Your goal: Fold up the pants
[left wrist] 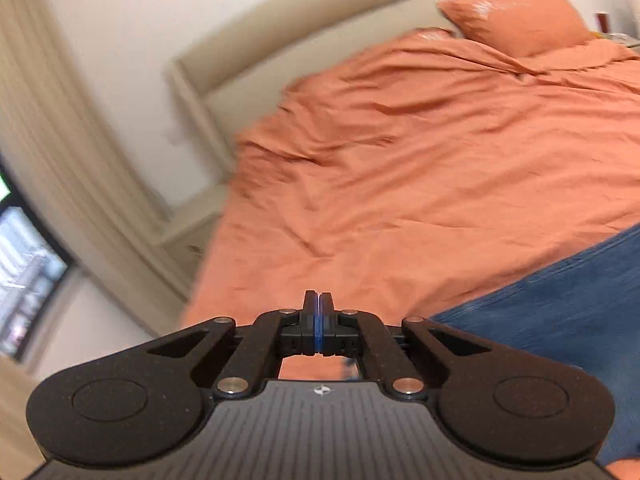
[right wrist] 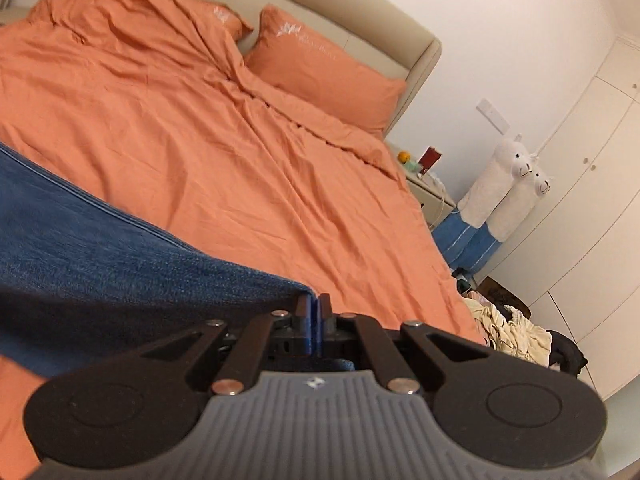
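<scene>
The blue pants [right wrist: 100, 256] were spread on the near part of the orange bed [right wrist: 240, 168]. Their edge was pinched in the right claw [right wrist: 314, 308], apparently for folding; the left claw [left wrist: 319, 307] was closed, nothing visibly gripped.

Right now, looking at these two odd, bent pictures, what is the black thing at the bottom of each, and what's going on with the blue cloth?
There is no robot arm here. A person holds a hand tool in each hand, each with two fingers and a wide-angle camera looking along them, which bends the picture. One picture comes from the left gripper, the other from the right gripper. Both are shut. They look over a bed with an orange cover and pillows. The blue cloth is the pants, which are to be folded. An edge of them runs up to the right gripper's fingers, which seem pinched on it; whether the left one grips any cloth I cannot tell.
</scene>
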### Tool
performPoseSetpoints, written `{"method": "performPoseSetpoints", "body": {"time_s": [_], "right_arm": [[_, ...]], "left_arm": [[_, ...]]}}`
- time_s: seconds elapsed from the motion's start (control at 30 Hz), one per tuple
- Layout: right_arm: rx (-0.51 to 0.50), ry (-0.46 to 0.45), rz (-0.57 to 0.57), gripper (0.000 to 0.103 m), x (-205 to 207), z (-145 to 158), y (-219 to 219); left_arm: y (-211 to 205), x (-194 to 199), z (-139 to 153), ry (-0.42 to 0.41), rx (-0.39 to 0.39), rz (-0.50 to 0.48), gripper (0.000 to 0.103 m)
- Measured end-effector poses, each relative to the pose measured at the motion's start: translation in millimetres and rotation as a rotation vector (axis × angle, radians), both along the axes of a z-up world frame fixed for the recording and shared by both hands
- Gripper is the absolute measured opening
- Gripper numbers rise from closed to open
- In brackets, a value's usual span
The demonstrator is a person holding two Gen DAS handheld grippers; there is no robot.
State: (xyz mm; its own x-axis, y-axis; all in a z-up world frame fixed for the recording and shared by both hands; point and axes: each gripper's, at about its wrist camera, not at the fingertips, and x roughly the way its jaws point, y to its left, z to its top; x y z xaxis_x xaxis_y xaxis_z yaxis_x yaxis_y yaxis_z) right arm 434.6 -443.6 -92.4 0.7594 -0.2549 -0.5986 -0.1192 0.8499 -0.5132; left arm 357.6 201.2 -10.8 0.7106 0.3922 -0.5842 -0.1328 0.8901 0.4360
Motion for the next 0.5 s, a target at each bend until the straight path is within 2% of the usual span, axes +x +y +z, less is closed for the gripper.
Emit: {"method": "performPoseSetpoints", "body": {"time_s": [0.07,0.13,0.17,0.2,0.27,0.3,0.37,0.43,0.5], "right_arm": [[-0.035,0.050,-0.003,0.000,31.4,-26.5,7.3],[-0.050,0.091,-0.010,0.000,51.1,-48.7,9.6],[-0.054,0.106,-0.012,0.000,57.7,-58.2,9.7],[-0.061,0.118,-0.012,0.000,62.5,-65.9,9.8],[-0.069,0.138,-0.011,0.000,69.0,-78.9,8.4],[-0.072,0.146,-0.010,0.000,70.3,-83.9,8.3],[-0.082,0.161,-0.007,0.000,69.7,-92.1,6.9],[-0.100,0.176,-0.001,0.000,69.6,-99.0,6.3],[-0.116,0.185,0.000,0.000,67.5,-103.0,6.9]], "left_arm": [[9.0,18.1,-15.9,0.087,-0.073,-0.034,0.001],[17.8,31.4,-35.3,0.168,-0.090,-0.055,0.008],[20.9,36.3,-46.0,0.214,-0.089,-0.080,0.017],[25.5,39.7,-57.4,0.261,-0.089,-0.101,0.021],[35.6,45.0,-79.6,0.349,-0.111,-0.115,0.048],[40.9,45.1,-88.9,0.367,-0.124,-0.132,0.050],[45.2,45.6,-105.0,0.388,-0.114,-0.169,0.063],[43.0,50.2,-119.7,0.423,-0.076,-0.239,0.068],[36.6,63.7,-128.0,0.469,-0.048,-0.298,0.068]]}}
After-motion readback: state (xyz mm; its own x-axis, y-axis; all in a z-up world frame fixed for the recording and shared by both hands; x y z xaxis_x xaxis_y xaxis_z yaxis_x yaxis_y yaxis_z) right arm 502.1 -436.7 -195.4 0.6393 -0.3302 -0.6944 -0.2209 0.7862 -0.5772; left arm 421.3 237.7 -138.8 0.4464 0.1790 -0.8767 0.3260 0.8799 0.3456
